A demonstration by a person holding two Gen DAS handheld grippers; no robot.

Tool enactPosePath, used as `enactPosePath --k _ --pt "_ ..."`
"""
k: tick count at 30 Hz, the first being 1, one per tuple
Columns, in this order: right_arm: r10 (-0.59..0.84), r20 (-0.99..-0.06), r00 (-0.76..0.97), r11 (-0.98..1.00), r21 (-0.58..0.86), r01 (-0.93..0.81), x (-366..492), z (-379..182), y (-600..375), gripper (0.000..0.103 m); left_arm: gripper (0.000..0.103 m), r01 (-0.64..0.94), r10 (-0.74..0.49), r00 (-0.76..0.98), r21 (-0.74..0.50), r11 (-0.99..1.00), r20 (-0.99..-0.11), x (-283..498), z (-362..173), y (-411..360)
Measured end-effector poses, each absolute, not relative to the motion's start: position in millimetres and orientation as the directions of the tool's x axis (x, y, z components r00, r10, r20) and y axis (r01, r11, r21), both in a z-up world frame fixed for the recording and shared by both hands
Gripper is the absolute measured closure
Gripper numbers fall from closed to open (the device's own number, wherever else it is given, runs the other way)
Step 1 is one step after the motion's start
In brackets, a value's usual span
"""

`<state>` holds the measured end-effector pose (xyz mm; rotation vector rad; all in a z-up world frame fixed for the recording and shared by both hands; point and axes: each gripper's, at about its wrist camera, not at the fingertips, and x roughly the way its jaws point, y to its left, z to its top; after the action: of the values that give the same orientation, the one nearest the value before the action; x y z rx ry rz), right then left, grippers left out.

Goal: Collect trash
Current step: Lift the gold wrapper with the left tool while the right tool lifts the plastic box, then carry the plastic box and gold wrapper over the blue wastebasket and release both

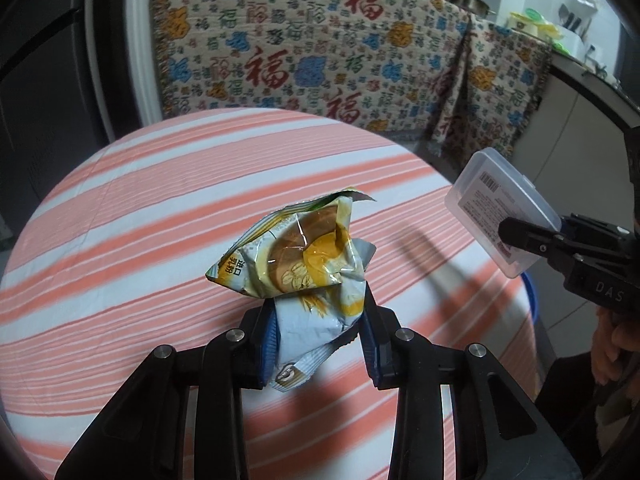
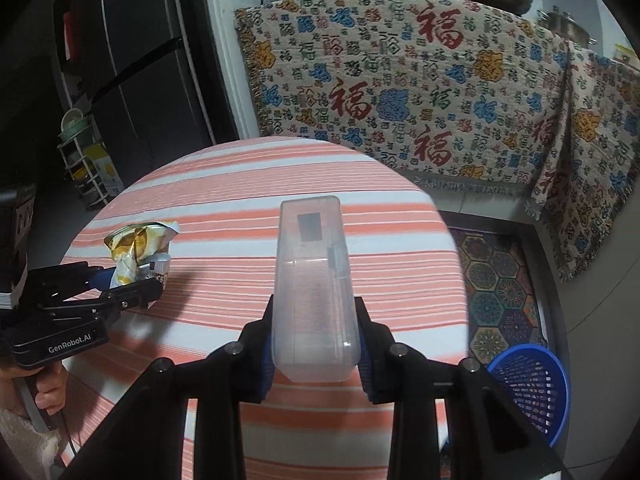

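Observation:
My left gripper [image 1: 320,332] is shut on a crumpled yellow and white snack wrapper [image 1: 304,256] and holds it above the striped round table [image 1: 160,208]. The wrapper also shows in the right wrist view [image 2: 136,248], in the left gripper [image 2: 144,284]. My right gripper [image 2: 316,340] is shut on a clear plastic box [image 2: 312,292] with a printed label, held above the table. In the left wrist view the box [image 1: 500,216] hangs at the table's right edge in the right gripper [image 1: 520,236].
A blue mesh basket [image 2: 528,388] stands on the floor to the right of the table [image 2: 240,200], beside a patterned mat [image 2: 496,284]. A counter draped with a patterned cloth [image 2: 400,80] holds pots. A dark fridge [image 2: 132,60] and a small rack [image 2: 80,160] stand at the left.

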<state>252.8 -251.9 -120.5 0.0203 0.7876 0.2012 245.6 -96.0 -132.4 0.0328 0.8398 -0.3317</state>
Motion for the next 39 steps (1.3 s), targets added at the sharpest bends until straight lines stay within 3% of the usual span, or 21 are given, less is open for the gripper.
enactPosePath --k 28,39 --pt "-0.064 -0.684 0.727 0.982 0.086 0.168 185.7 -102.2 -446.9 0.07 0.068 0.613 -0.51 0.496 -0.131 0.779 -0.703 226.6 -90.1 -311.7" --pt "-0.11 -0.746 0.657 0.936 0.145 0.322 178.9 -148.0 -540.8 0.07 0.068 0.696 -0.58 0.365 -0.2 0.689 -0.728 230.6 -115.0 -421.0"
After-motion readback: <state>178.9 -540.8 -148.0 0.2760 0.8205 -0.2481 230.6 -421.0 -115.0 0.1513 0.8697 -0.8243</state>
